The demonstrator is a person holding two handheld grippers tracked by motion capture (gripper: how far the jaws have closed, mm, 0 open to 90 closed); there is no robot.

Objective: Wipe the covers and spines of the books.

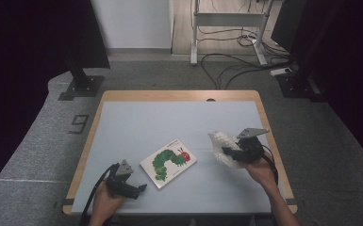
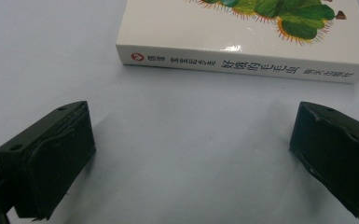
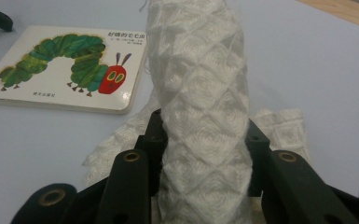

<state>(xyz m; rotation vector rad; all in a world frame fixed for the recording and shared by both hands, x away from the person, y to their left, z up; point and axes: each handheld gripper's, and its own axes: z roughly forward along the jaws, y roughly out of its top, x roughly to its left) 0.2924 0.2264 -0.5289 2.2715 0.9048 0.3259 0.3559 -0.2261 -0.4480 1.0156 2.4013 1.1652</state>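
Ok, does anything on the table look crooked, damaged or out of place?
Nothing damaged or spilled. The caterpillar board book lies askew to the table's edges, and the white quilted cloth is bunched up where the right gripper pinches it.

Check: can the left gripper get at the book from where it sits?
Probably yes. The left gripper is open, its jaws wide apart and facing the book's spine, with only bare table between. The right gripper is off to the side, shut on the white cloth.
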